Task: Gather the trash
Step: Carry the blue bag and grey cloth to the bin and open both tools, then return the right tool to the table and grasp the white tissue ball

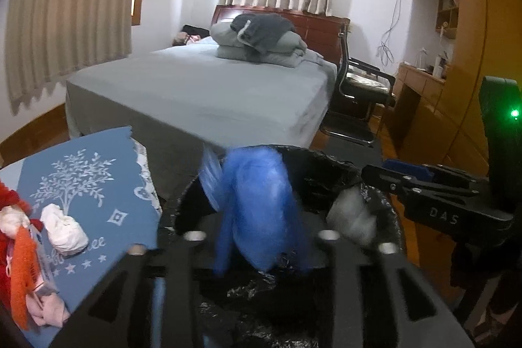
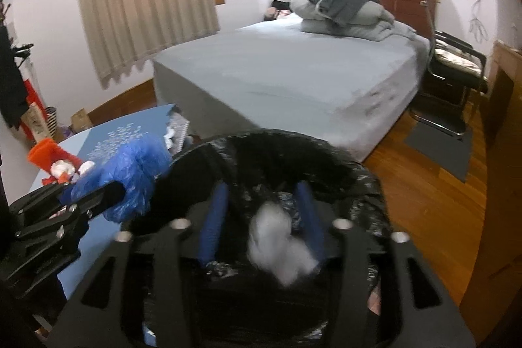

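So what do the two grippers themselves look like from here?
Both are matte black plastic with cut-out slots and silver screw heads. The right gripper has blue finger pads, white "DAS" lettering on its side, and a black body behind with a lit green LED. The left gripper matches it. No cables or sleeves visible.

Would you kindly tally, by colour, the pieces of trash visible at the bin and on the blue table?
Blue: 1, the blue plastic bag at the left gripper, over the black-lined bin.
White: 2, the white wad blurred between the right gripper's fingers, and the crumpled white tissue on the blue table.
Total: 3.
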A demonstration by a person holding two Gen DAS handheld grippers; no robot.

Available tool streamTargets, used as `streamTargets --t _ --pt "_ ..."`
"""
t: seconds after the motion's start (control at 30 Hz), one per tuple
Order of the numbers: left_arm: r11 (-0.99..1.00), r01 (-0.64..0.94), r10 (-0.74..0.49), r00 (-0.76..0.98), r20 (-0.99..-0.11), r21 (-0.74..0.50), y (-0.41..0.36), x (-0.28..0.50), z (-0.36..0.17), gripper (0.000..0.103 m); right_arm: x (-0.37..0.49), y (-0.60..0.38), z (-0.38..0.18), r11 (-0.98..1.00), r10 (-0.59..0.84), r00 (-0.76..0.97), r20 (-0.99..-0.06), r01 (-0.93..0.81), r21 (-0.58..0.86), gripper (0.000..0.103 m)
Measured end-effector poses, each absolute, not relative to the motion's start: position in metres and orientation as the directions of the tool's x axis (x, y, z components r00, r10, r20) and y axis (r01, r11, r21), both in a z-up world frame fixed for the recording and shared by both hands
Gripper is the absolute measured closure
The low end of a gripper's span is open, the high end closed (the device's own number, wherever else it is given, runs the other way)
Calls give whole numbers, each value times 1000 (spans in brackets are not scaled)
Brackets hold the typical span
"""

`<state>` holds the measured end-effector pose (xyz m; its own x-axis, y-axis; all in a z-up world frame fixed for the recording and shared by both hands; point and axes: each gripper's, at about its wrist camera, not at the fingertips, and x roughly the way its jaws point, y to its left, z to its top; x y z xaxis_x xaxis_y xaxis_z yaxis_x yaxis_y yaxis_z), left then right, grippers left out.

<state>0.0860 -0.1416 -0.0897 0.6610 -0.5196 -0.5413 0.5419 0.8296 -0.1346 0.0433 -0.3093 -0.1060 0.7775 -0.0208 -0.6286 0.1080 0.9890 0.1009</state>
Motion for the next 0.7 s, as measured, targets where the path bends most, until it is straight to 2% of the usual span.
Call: streamTargets --t 0.07,0.13,0.2,0.27,0.47,0.7 --pt "835 532 -516 667 -538 -141 -137 86 -89 49 41 -311 -106 987 -29 781 -624 121 105 40" --pt "847 513 -498 681 -536 -136 -131 84 -88 41 43 -308 -105 987 -31 782 -622 121 103 28" --pt "864 487 -473 702 -533 -126 -120 83 -85 38 44 -304 -104 989 -29 791 -611 113 100 20" --pt "882 457 -443 724 -529 -112 -106 83 -84 31 47 -296 -101 990 -26 800 -599 106 98 11" --pt "944 323 -312 798 -515 -70 -52 79 -79 24 57 -266 -94 990 40 809 -587 47 133 7" --pt "991 129 -124 846 -518 -28 18 70 -81 23 80 -204 -96 986 155 792 -591 -84 146 7"
